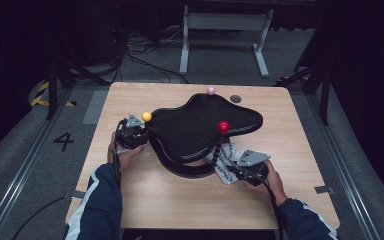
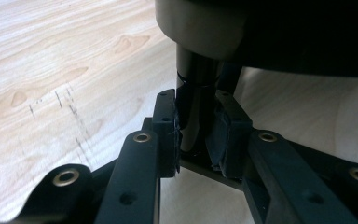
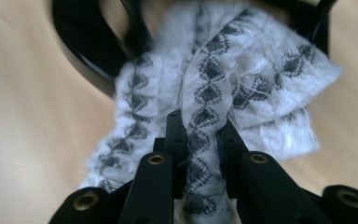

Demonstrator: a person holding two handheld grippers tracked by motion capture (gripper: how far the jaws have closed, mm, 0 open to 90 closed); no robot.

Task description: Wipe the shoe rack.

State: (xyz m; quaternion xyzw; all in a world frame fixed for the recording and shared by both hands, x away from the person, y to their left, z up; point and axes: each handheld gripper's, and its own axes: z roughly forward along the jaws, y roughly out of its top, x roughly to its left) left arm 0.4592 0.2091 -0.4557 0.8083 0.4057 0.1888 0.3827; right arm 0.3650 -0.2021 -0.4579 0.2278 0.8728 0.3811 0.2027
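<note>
High view shows a black stand (image 1: 200, 127) with curved shelves in the middle of the frame, on a light wooden table (image 1: 180, 195). Left gripper (image 1: 132, 132) sits at the left edge of this stand, just under a yellow ball (image 1: 147, 116). In the left gripper view its jaws are closed tight on a black post (image 2: 193, 107) of the stand, which rises between the pads in the center of the frame.

Right gripper (image 1: 245, 167) is at the lower right of the stand. A white knitted cloth with dark zigzag pattern (image 3: 223, 79) lies just in front of it, partly over the stand's base ring, and the jaws pinch a fold of it.

A red ball (image 1: 223, 126) stands above the cloth, and a pink ball (image 1: 210, 90) sits at the far edge
</note>
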